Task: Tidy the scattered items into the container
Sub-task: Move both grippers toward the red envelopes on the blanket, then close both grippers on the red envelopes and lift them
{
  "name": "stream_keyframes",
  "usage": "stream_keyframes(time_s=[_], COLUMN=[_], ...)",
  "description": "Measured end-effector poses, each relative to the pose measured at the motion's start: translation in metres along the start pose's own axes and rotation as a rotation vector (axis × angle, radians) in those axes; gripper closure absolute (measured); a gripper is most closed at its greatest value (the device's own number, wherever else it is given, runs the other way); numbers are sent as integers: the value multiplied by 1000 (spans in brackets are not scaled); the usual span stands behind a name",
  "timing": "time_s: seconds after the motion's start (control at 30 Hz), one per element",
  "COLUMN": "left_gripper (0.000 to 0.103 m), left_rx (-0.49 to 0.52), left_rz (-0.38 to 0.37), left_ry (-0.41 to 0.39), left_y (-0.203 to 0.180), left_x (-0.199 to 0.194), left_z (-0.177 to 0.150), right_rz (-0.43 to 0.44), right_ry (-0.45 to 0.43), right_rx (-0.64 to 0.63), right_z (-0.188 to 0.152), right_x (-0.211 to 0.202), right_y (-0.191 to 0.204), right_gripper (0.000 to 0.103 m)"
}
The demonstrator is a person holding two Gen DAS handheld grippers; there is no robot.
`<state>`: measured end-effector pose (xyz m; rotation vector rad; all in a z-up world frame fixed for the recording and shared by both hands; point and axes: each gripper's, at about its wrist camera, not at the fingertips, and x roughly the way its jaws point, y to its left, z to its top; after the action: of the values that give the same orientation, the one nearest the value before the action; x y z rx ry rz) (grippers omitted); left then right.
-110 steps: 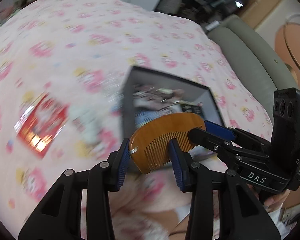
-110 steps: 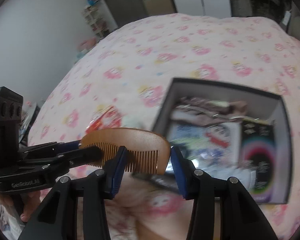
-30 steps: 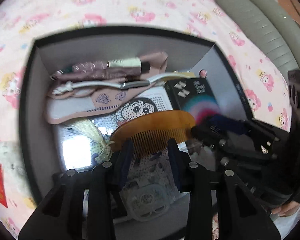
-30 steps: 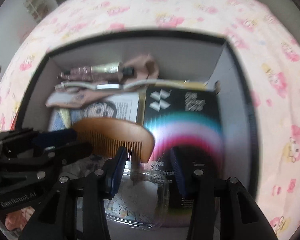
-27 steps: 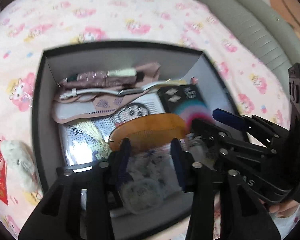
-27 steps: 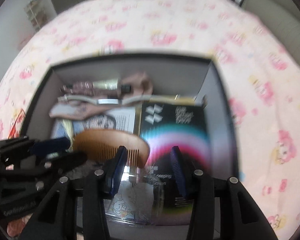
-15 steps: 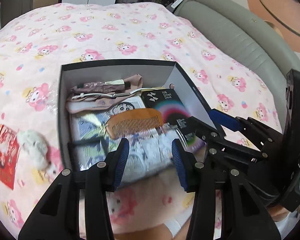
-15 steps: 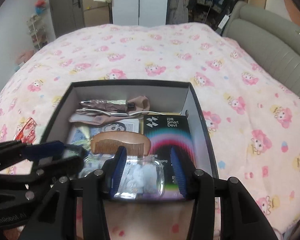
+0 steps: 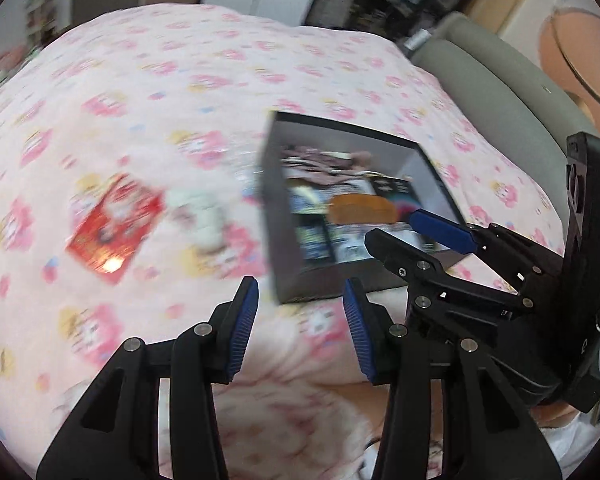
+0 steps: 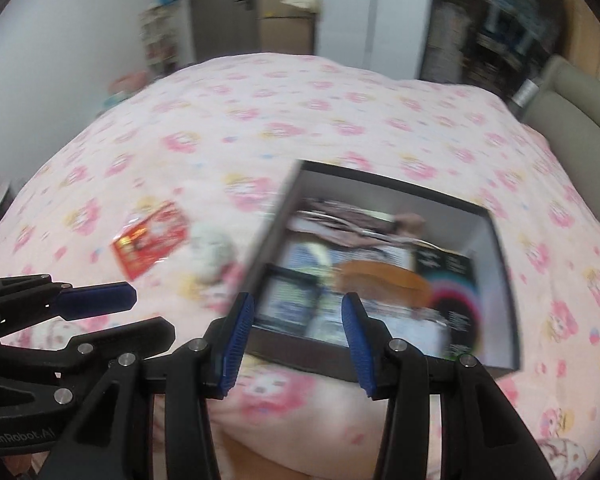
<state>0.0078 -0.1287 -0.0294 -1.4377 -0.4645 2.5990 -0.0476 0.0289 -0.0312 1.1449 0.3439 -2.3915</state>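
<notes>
Left wrist view gives us the wooden comb [image 9: 362, 208] lying inside the dark box [image 9: 278, 240], on top of the printed packets and beside a black carton with a rainbow print [image 9: 396, 192]; the right wrist view shows the same comb [image 10: 384, 280] in the middle of the box [image 10: 504, 280], just left of that black carton [image 10: 452, 280]. We see pinkish items along the box's far wall, though the blur keeps us from naming them. The box sits on the bed's pink flowered cover [image 9: 180, 80], toward the side nearest the grey padded headboard [image 9: 500, 80]. Left of the box, on the cover, lie a small white plush toy [image 9: 204, 216], just beside the box wall, and a red packet [image 9: 112, 228] a little farther out; both show again in the right wrist view, plush [image 10: 214, 256] and packet [image 10: 152, 240]. Our left gripper [image 9: 298, 324] hangs above the cover near the box's near left corner, its blue pads spread apart with nothing between them. Our right gripper [image 10: 296, 332] hovers over the box's near edge, its fingers likewise parted and empty. Each tool shows in the other's camera, close alongside. Beyond the bed we make out a door [image 10: 224, 12] and shelving, all blurred.
</notes>
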Motion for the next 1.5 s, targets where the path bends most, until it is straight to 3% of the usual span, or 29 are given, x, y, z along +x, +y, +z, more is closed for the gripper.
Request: stream_keyframes(time_s=[0.2,0.33,0.43,0.53,0.87,1.2,1.37,1.5], left_gripper=[59,57,54,54,54,54,54,55], left_rx=[-139,-237,-304,-368,-491,-492,-467,-467], left_rz=[85,93,119,126,44,-54,-49,-40], left_ry=[-18,-26,-8,23,112,154,173,158], left_y=[73,120,151,183,251,275,271,272], left_x=[-28,-31,-20,-4,51,97,110,104], left_z=[-11,-18,-24,-32,-38,-3,9,10], right_rz=[167,262,303,273,193,136,171,352], right_ry=[49,90,120,146,240,285,332,403], right_rx=[-81,-146,-189,-199,-132,-101,-88,-93], right_z=[19,31,35,41,69,96,95,88], right_x=[28,56,79,105,186,258,285,283], right_y=[74,121,143,156,146,147,149,149], right_gripper=[61,61,61,61,61,60,55,54])
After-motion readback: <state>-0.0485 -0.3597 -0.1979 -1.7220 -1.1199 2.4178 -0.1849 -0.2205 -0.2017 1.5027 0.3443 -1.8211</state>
